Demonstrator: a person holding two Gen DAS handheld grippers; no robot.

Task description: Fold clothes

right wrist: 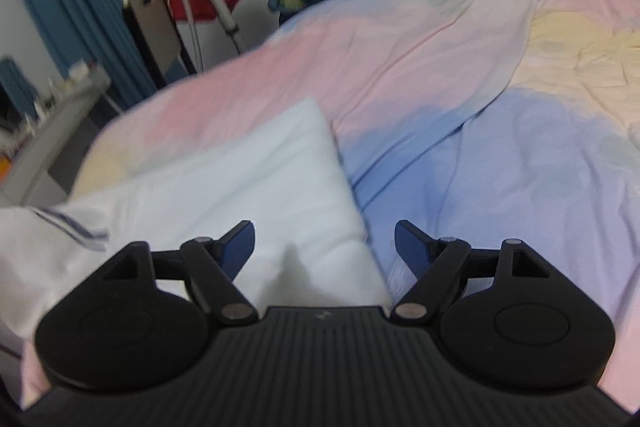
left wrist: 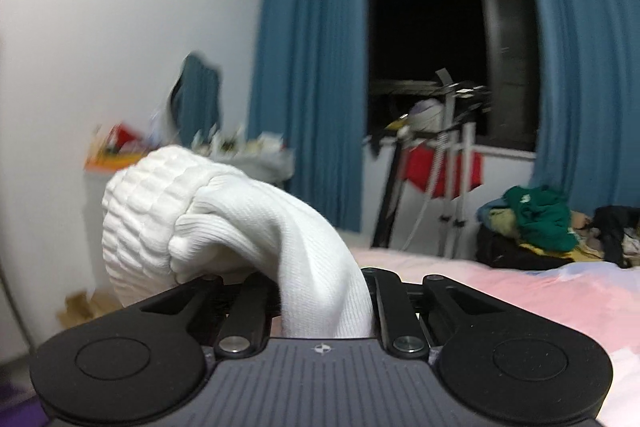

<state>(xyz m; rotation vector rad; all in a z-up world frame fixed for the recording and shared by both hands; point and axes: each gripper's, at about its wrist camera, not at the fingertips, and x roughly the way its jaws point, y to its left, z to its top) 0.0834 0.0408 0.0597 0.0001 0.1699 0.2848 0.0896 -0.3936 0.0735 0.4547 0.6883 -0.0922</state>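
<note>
White ribbed-knit garment bunches, pinched in left gripper | smooth folded white cloth lies on pastel bedsheet | right gripper released, jaws apart, empty.

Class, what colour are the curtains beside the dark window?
Blue; the curtains show best in the left wrist view.
</note>
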